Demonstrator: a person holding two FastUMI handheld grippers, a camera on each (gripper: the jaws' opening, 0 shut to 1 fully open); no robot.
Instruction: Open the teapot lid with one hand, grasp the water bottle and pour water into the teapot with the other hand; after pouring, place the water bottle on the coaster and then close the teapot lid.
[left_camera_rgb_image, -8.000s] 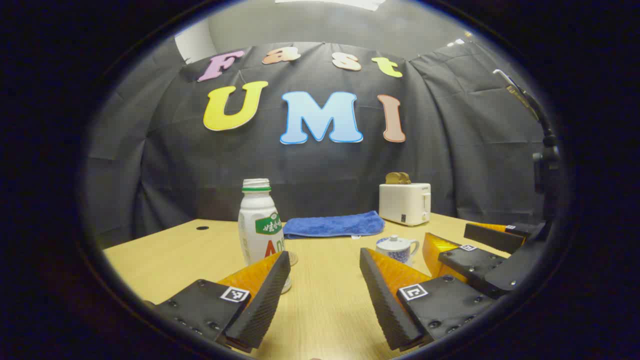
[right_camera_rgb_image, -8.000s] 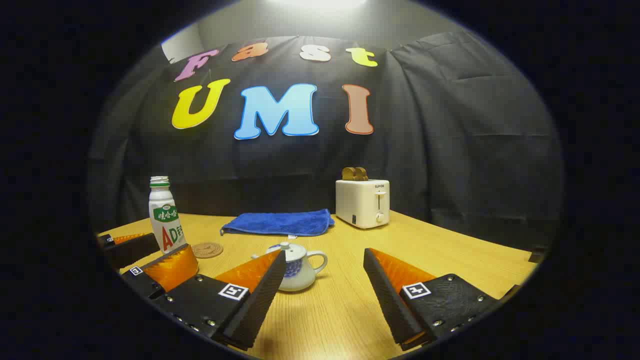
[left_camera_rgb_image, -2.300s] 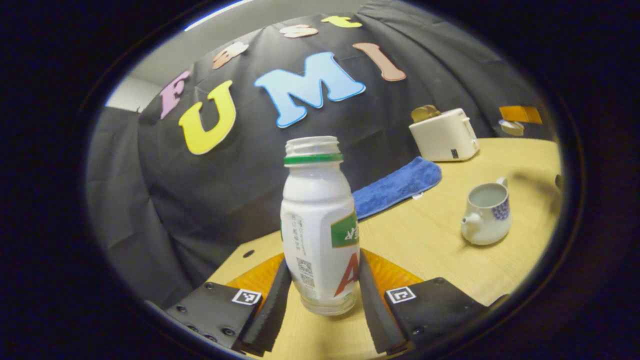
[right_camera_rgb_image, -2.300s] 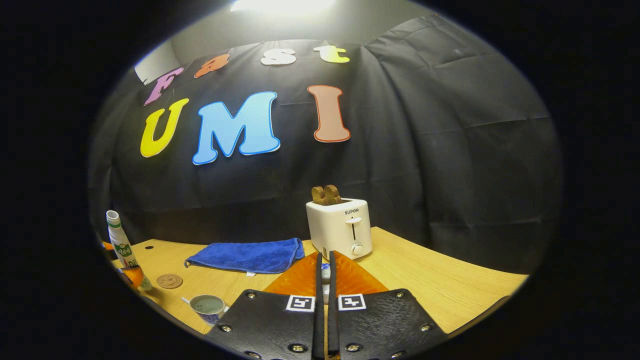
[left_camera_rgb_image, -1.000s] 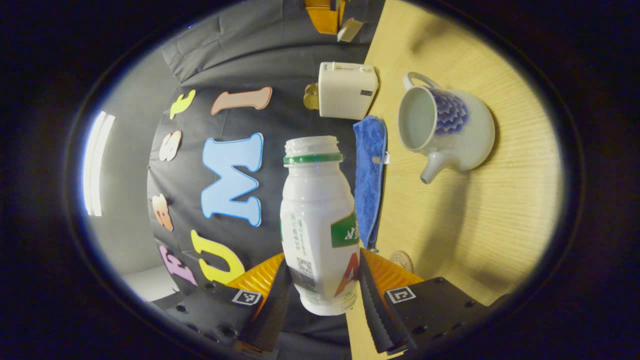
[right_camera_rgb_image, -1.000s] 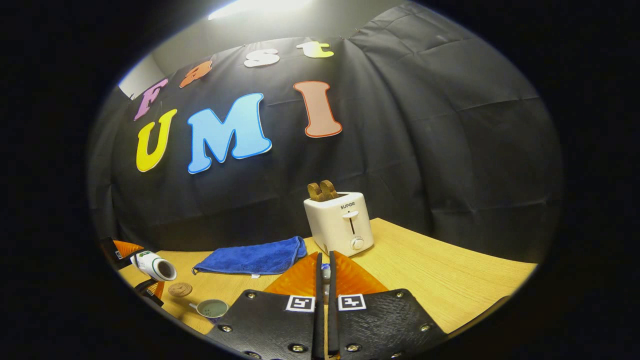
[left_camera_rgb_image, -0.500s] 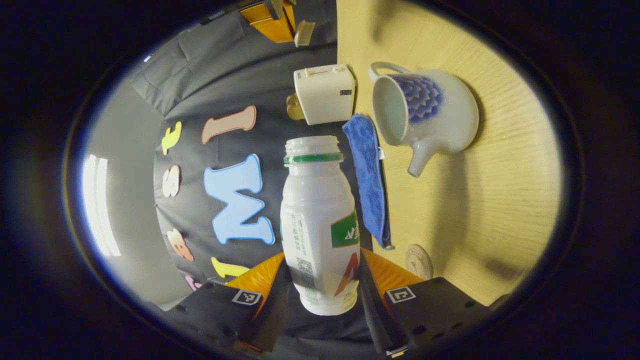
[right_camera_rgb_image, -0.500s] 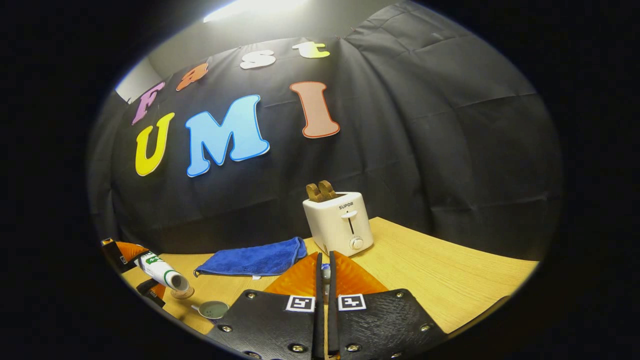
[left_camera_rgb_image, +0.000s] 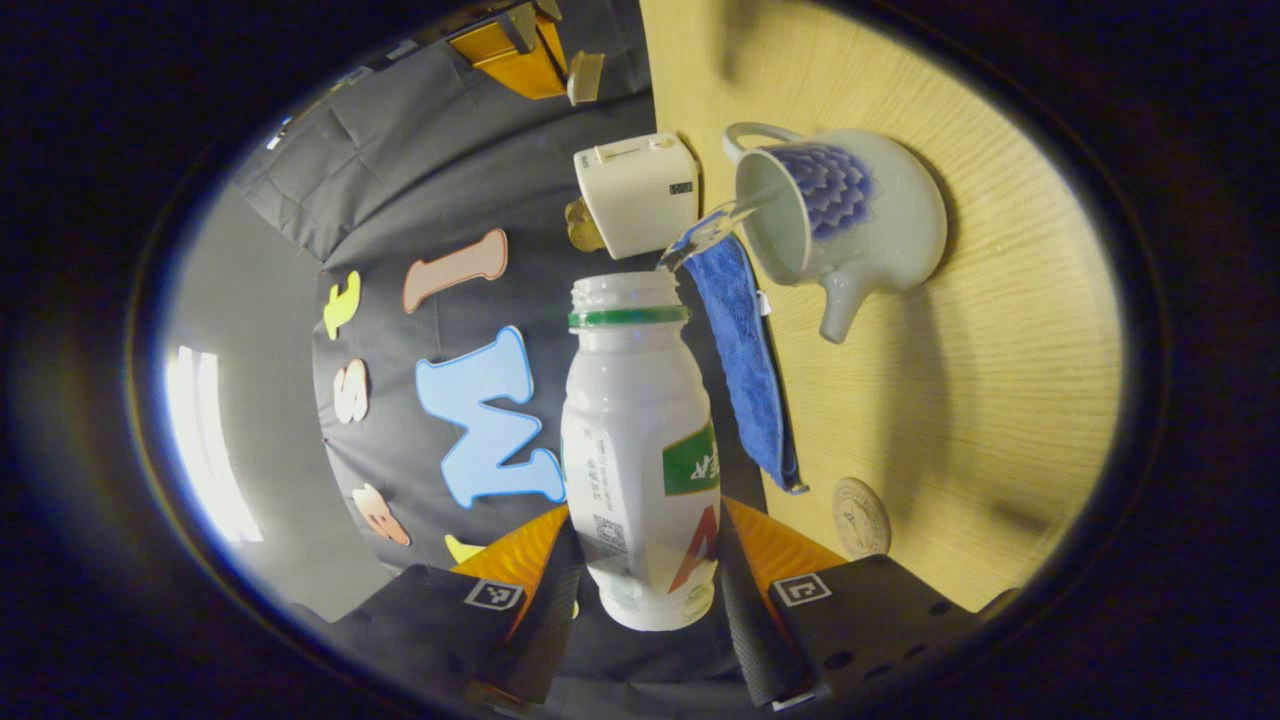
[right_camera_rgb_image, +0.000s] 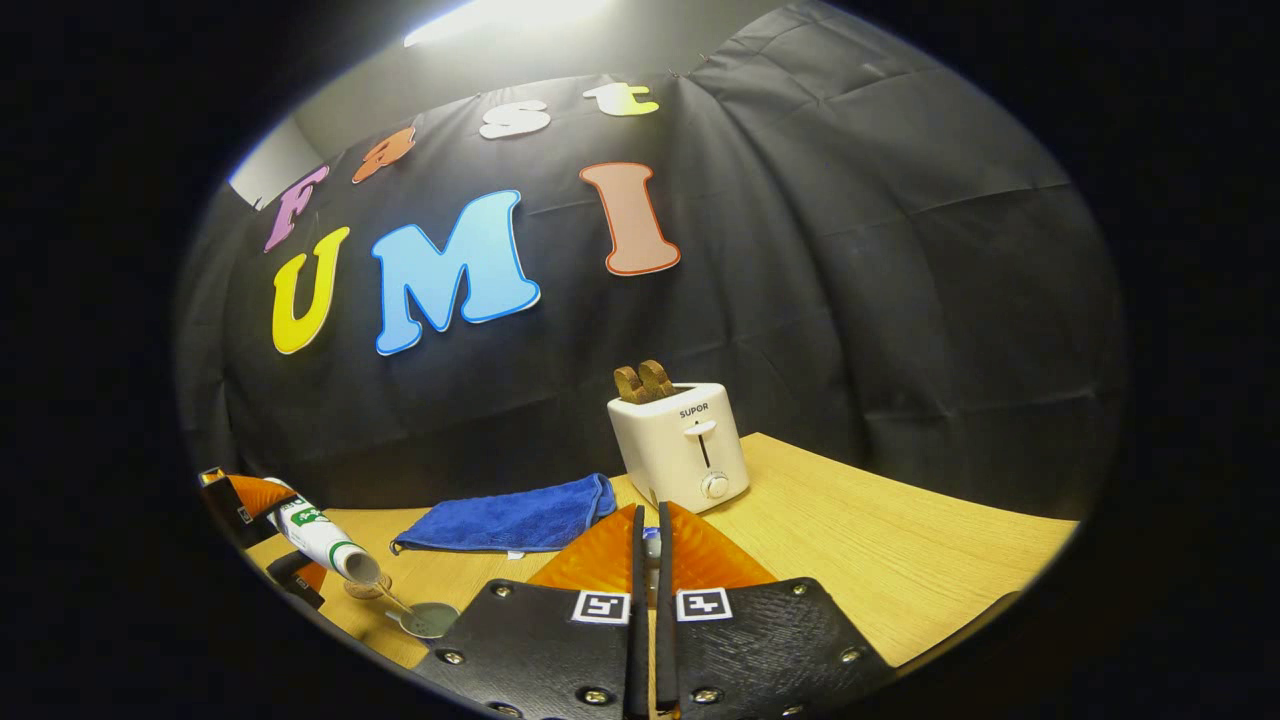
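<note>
Left gripper — fingers clamped on the lower body of the water bottle, centre of the left gripper view, mouth tipped toward the teapot.

Water stream — runs from the bottle mouth into the open teapot, upper right of that view, on the table.

Coaster — lower right, beside the blue towel; toaster above.

Right gripper — jaws narrow, pinched on the teapot lid, bottom centre of the right gripper view, in front of the toaster.
</note>
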